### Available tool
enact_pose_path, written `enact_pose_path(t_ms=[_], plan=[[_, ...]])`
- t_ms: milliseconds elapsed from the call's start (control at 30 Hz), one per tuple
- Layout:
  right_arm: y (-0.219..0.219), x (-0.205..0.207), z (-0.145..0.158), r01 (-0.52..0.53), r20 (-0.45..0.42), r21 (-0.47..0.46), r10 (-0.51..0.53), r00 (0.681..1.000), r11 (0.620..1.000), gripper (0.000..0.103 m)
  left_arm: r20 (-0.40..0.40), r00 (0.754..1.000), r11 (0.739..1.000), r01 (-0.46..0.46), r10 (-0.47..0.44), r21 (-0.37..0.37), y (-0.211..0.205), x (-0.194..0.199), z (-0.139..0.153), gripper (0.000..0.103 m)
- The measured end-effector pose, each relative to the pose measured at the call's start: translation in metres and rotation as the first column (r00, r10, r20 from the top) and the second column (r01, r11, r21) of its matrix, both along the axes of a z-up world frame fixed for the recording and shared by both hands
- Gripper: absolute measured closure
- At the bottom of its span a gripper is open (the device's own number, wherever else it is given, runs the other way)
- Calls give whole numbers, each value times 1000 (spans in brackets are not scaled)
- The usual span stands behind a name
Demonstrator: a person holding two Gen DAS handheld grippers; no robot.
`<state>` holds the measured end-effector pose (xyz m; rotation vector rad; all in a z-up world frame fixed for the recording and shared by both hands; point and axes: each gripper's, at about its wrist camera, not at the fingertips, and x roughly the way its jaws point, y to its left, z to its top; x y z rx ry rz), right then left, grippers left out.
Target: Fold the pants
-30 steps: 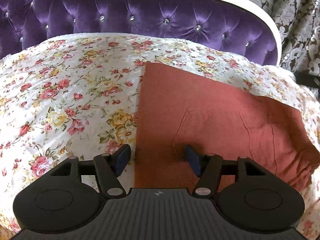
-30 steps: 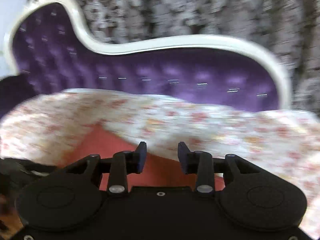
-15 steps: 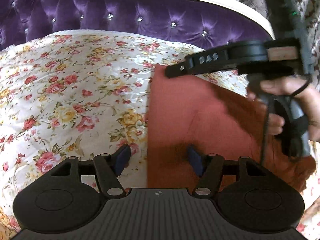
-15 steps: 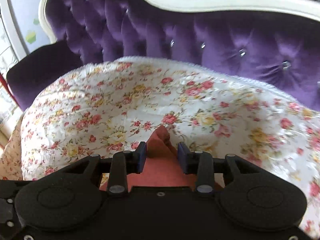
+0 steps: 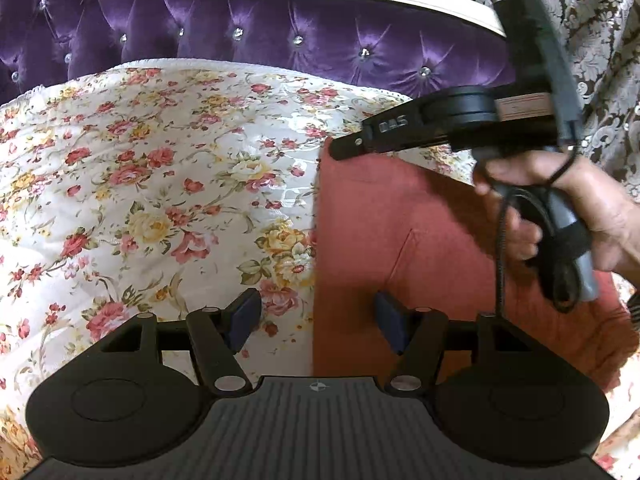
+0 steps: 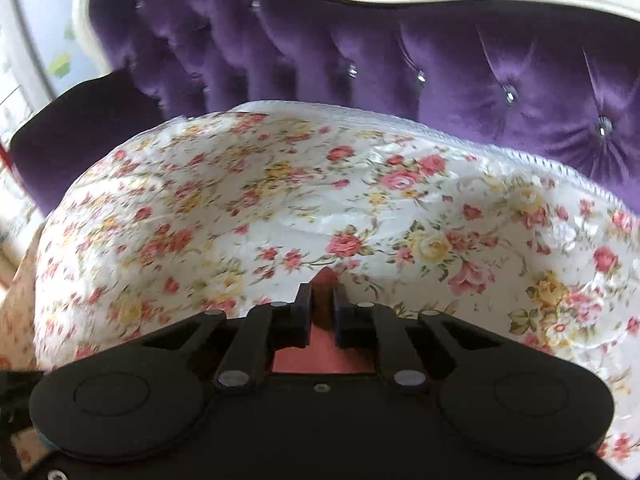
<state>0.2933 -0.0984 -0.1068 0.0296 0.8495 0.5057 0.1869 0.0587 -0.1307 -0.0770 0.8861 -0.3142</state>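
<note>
Rust-red pants (image 5: 420, 248) lie folded flat on the floral bedspread (image 5: 160, 200), at the right in the left wrist view. My left gripper (image 5: 316, 320) is open, straddling the pants' near left edge just above the bed. My right gripper (image 6: 322, 308) is shut on the far left corner of the pants (image 6: 326, 280), pinching a small peak of red cloth. In the left wrist view the right gripper (image 5: 344, 148) reaches to that corner from the right, held by a hand (image 5: 560, 208).
A purple tufted headboard (image 5: 280, 28) with a white frame stands behind the bed. A patterned curtain (image 5: 600, 20) hangs at the right. The bedspread's left edge drops off in the right wrist view (image 6: 52, 240).
The right gripper came down onto the pants' far corner and closed on it. The left gripper stayed open over the near edge, drifting slightly left.
</note>
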Motion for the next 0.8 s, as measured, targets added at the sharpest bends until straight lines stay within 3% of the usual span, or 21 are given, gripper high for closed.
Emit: enact_pose_path(t_ms=[167, 233, 300, 433, 567, 633, 800], plan=[[-4, -17, 14, 74, 78, 4, -74, 994, 997, 85, 3, 1000, 1000, 9, -9, -3, 1, 0, 0, 42], [-12, -36, 30, 140, 147, -1, -138, 979, 990, 75, 9, 1000, 1000, 14, -14, 6, 0, -2, -1, 42], [-21, -58, 42, 191, 171, -4, -188, 967, 982, 74, 12, 1000, 1000, 15, -15, 13, -1, -2, -1, 42], [-45, -104, 45, 286, 126, -5, -283, 951, 958, 74, 14, 1000, 1000, 14, -15, 15, -1, -1, -1, 41], [-71, -154, 23, 382, 73, -93, -376, 924, 919, 74, 24, 1000, 1000, 15, -15, 24, -2, -3, 0, 41], [-83, -174, 11, 420, 58, -134, -416, 907, 897, 80, 30, 999, 1000, 15, -15, 28, -2, -3, -1, 40], [-101, -209, 6, 452, 82, -105, -445, 892, 886, 85, 39, 999, 999, 6, -8, 37, -3, -6, 0, 38]])
